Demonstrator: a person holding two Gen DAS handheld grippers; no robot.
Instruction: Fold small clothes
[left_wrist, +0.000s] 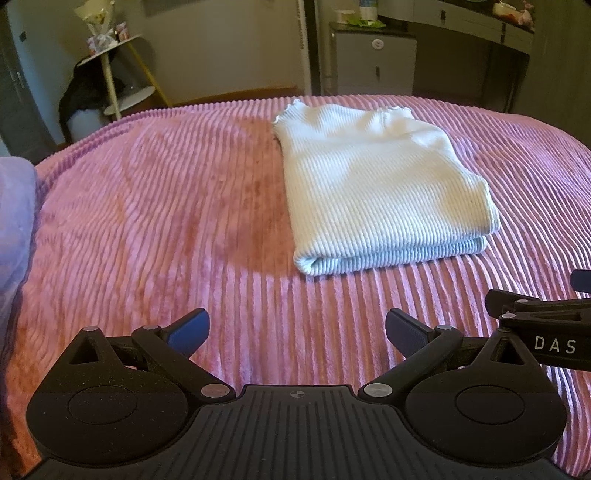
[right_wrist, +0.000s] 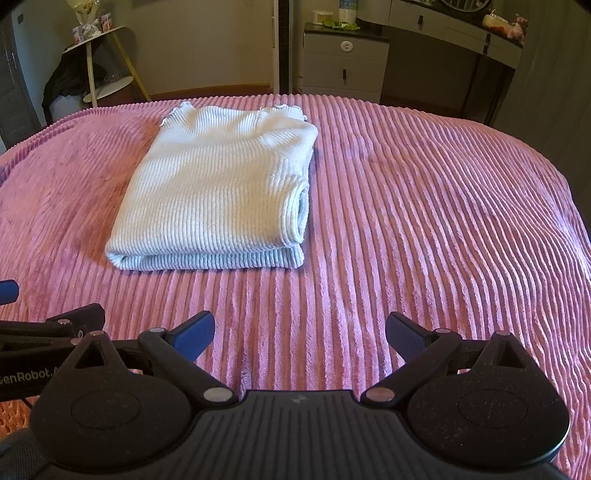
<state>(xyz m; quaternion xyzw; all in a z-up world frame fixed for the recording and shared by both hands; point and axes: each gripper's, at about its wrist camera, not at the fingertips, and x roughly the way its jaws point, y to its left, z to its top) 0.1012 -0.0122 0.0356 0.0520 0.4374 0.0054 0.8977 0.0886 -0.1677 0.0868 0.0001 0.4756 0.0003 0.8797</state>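
A white ribbed knit garment (left_wrist: 376, 184) lies folded into a flat rectangle on the pink bedspread (left_wrist: 166, 206); its doubled edge faces me. The right wrist view shows the same garment (right_wrist: 218, 192) left of centre, with a rolled sleeve end at its right side. My left gripper (left_wrist: 297, 328) hovers open above the bedspread, short of the garment, with nothing between its blue pads. My right gripper (right_wrist: 300, 330) is open too, also empty, nearer than the garment and to its right. Each gripper's side shows at the edge of the other's view.
The pink ribbed bedspread (right_wrist: 424, 206) covers the bed to its far edge. Beyond stand a grey drawer cabinet (left_wrist: 375, 62), a desk (right_wrist: 461, 33) and a round side table (left_wrist: 110, 70) with dark cloth. A lilac cloth (left_wrist: 14, 206) lies at the left.
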